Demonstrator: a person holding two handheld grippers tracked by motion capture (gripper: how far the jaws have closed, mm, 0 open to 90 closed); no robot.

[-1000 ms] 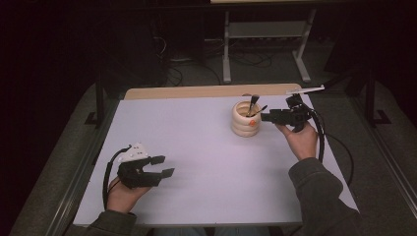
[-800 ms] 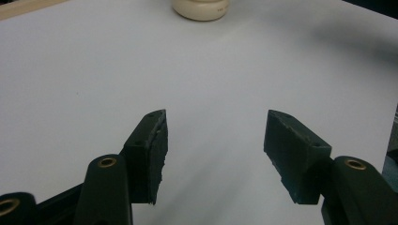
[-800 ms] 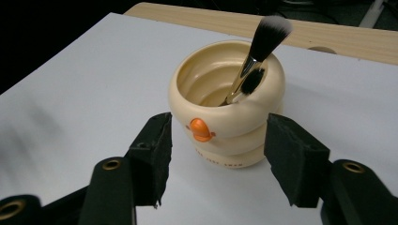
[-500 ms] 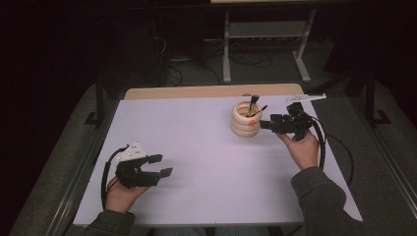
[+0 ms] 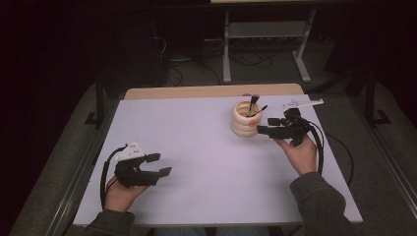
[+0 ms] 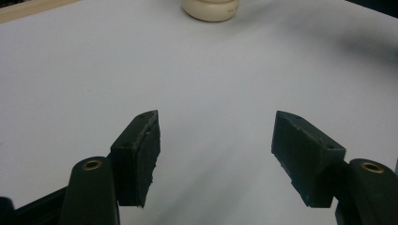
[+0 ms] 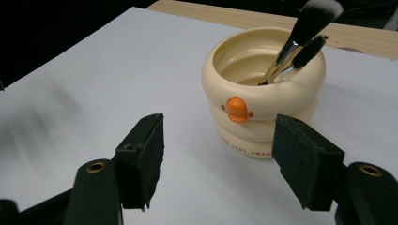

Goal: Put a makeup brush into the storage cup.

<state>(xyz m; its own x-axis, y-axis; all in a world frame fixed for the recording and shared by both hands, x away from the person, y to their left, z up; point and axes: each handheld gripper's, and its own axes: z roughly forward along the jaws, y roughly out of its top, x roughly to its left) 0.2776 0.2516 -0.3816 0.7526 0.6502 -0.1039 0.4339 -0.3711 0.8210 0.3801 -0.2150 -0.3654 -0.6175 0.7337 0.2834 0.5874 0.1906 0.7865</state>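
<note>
Two brushes [image 7: 300, 42] are standing in the cream cup [image 7: 263, 101], just beyond our right gripper [image 7: 218, 164], whose empty jaws have just been opening as we are backing it off slightly. Our left gripper [image 6: 216, 159], likewise widening and empty, is resting well apart on the table [image 5: 196, 128]; we are judging the placement finished.

The cream ring-stacked holder [image 7: 263, 101] looks like glossy moulded plastic or glazed ceramic, smooth, with a shiny orange button on its front. The two make-up brushes [image 7: 300, 40] in it have soft matt bristles and bright metal ferrules. The white bench top [image 5: 196, 147] is smooth and matt, edged with pale wood [image 5: 211, 91]. The right tool [image 7: 218, 159] carries rough, matt black foam-like pads and brass-coloured screw inserts.
</note>
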